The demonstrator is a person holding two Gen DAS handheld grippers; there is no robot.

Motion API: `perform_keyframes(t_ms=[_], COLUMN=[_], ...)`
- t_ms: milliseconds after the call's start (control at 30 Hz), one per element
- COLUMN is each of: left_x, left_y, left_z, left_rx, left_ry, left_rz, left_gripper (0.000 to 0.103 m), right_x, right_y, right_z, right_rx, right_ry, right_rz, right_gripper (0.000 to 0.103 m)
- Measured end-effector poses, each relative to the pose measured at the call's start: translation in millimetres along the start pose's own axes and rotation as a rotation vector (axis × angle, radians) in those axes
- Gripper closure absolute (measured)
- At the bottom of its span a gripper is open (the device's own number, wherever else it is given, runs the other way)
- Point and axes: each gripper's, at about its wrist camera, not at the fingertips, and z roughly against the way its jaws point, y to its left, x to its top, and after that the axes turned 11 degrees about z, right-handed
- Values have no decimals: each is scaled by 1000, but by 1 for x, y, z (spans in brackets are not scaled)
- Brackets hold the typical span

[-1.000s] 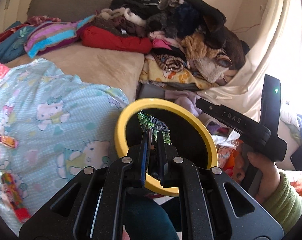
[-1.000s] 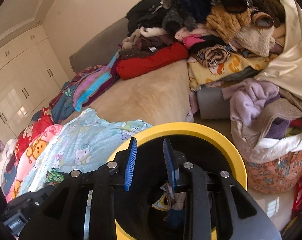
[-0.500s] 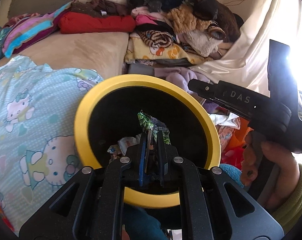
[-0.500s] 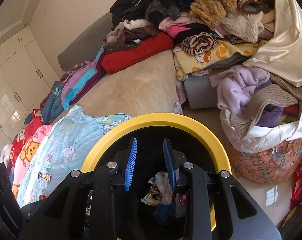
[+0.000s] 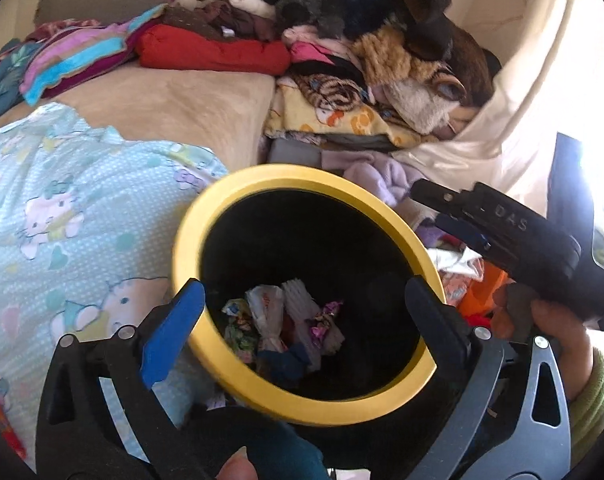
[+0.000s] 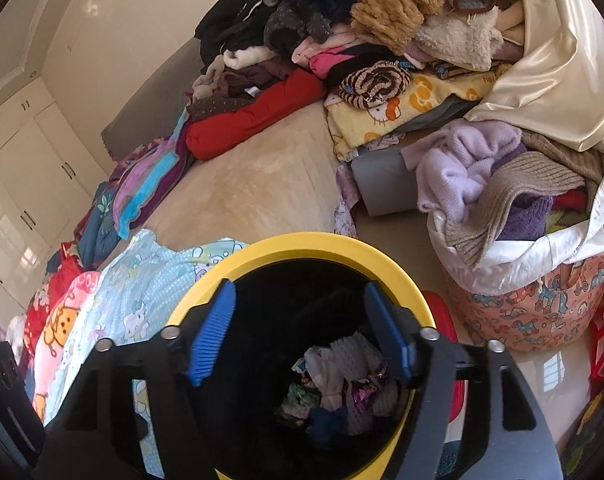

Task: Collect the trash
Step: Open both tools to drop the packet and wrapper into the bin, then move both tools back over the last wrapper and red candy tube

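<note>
Wrapper (image 5: 238, 330): the green one your left gripper pinched a second ago now lies in the bin with the other trash (image 6: 342, 376).
Bin (image 5: 262, 176): yellow rim, black inside, beside the bed (image 5: 182, 100); it fills more of both views than before.
Left gripper (image 5: 302, 300): you've let go; jaws opening, spread wide over the bin mouth, nothing between them.
Right gripper (image 6: 298, 332): was nearly shut, now opening above the bin, empty.
Your right hand (image 5: 558, 328): wraps the handle at the bin's right.
</note>
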Motion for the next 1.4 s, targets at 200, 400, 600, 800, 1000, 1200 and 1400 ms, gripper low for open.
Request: perform_keyframes(t_ms=[200,400,600,800,1000,1200,1400], left_x=[5,11,21,28,33,35,37], left_y=[14,33,61,83,110,139,167], left_z=[20,44,66,88,110,126,138], left_rx=[54,98,147,210,255,305,340], left_ry=[-64,-129,-190,-244,-294,-326,-338], left_rz=[14,47,98,132,174,222,268], left_gripper=[11,11,11,11,11,11,11], right_x=[4,4,1,-3,-13,-35,-62], right_y=[14,30,58,91,135,184,227], right_z=[9,15,16,21,30,30,20], right_rx=[-2,17,62,120,212,290,347], right_ry=[-37,-58,-58,-68,-78,-45,23], right_rz=[35,66,132,190,266,380,466], right_gripper=[21,15,14,14,13,13,13])
